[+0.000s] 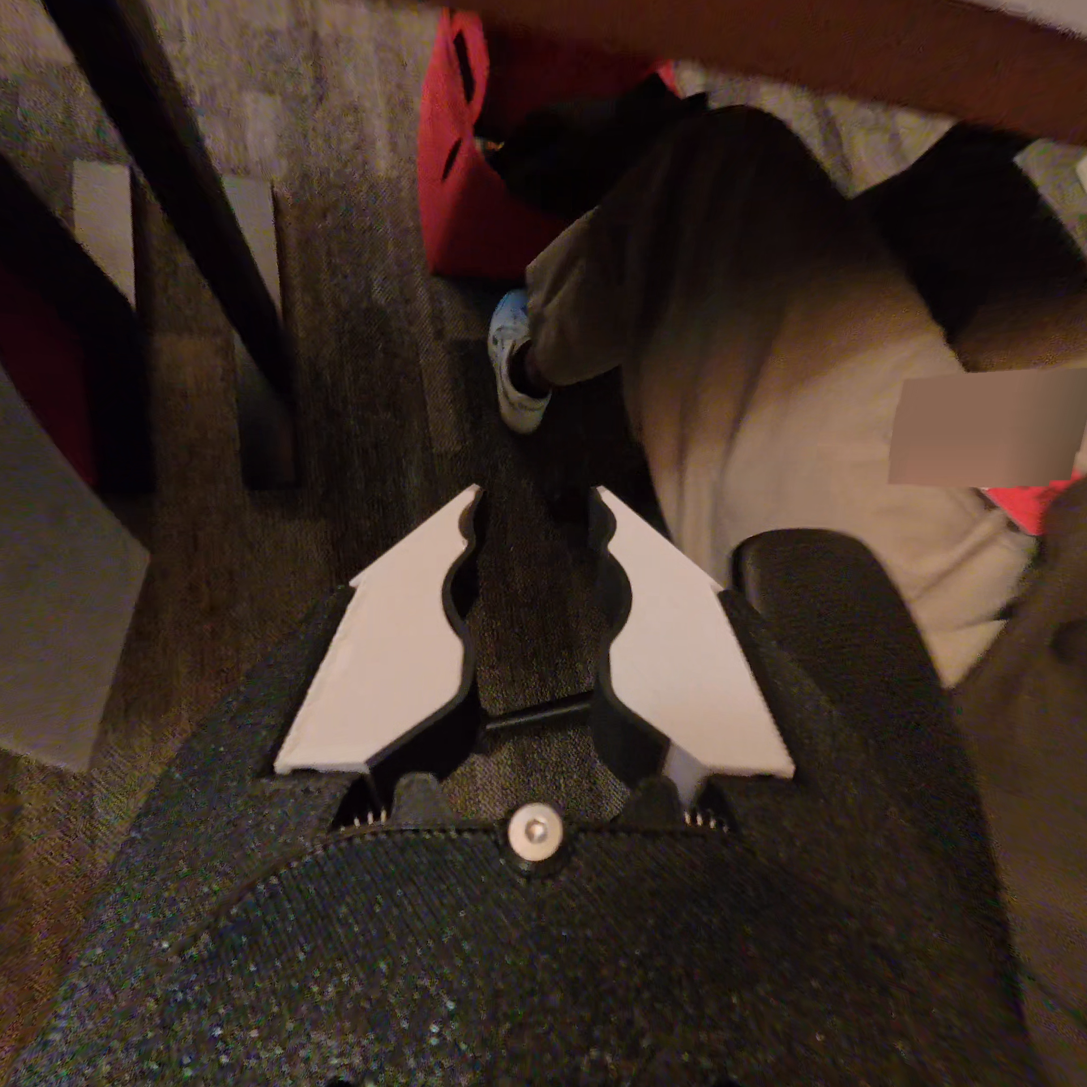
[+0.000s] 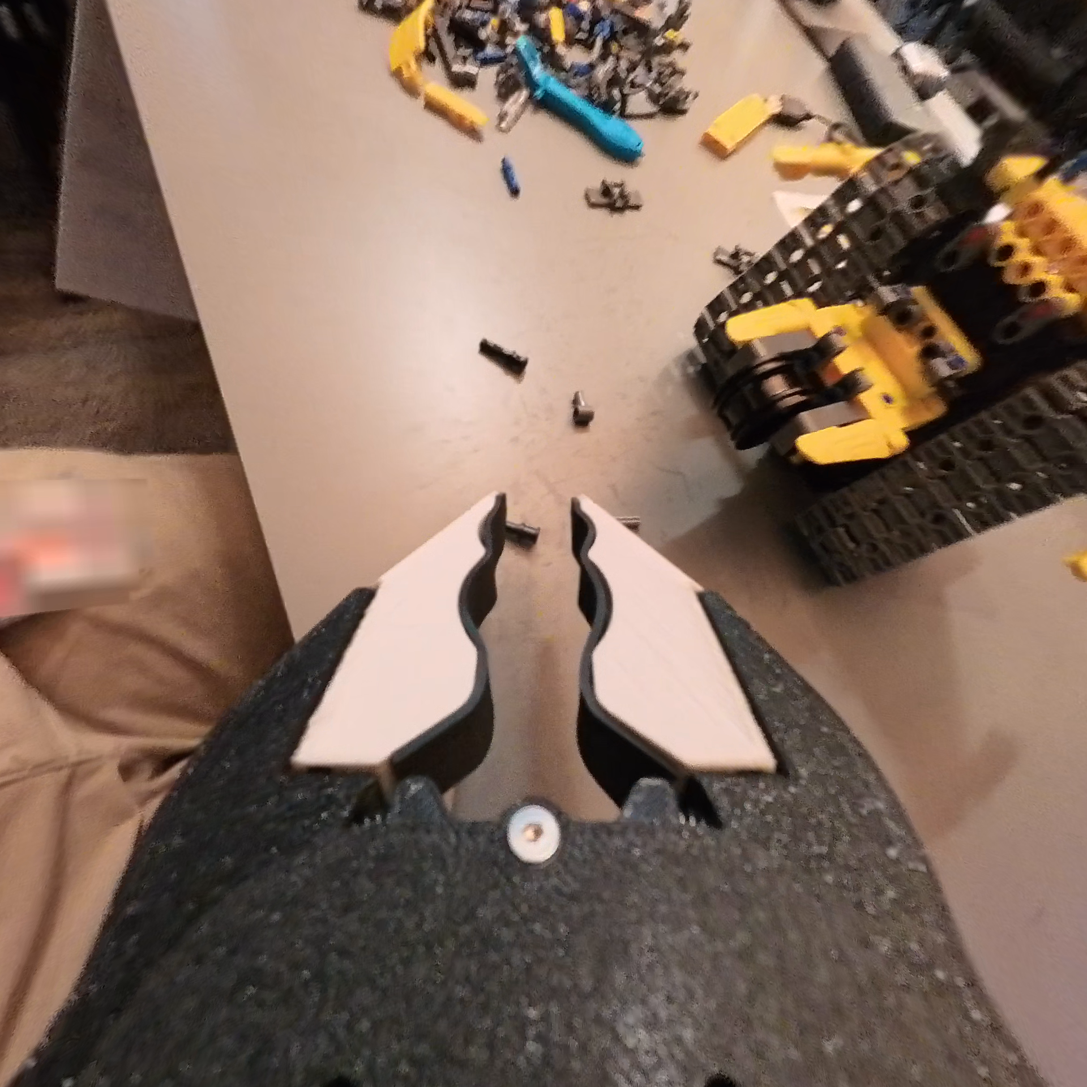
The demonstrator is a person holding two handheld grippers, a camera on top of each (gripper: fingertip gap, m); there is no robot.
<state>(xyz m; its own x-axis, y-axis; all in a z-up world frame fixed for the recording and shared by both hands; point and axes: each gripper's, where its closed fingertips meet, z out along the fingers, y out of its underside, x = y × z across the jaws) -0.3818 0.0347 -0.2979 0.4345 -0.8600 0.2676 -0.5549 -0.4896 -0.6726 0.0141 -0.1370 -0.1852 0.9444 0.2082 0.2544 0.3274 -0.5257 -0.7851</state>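
My right gripper [image 2: 536, 512] hovers parted, empty, over the table [image 2: 353, 294]; one small black pin [image 2: 522, 529] sits between its tips at frame centre. Two more loose pins lie above it; one tracked yellow model [image 2: 917, 376] stands at right, part-built. My left gripper [image 1: 536, 500] is parted, empty, over carpet [image 1: 364, 353].

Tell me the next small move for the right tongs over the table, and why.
Probably ease the right tongs down and slightly left, then close on the small black pin. They are open, and the pin lies on the table close to the left finger's tip, off-centre in the gap. The left tongs are open over the carpet, holding nothing.
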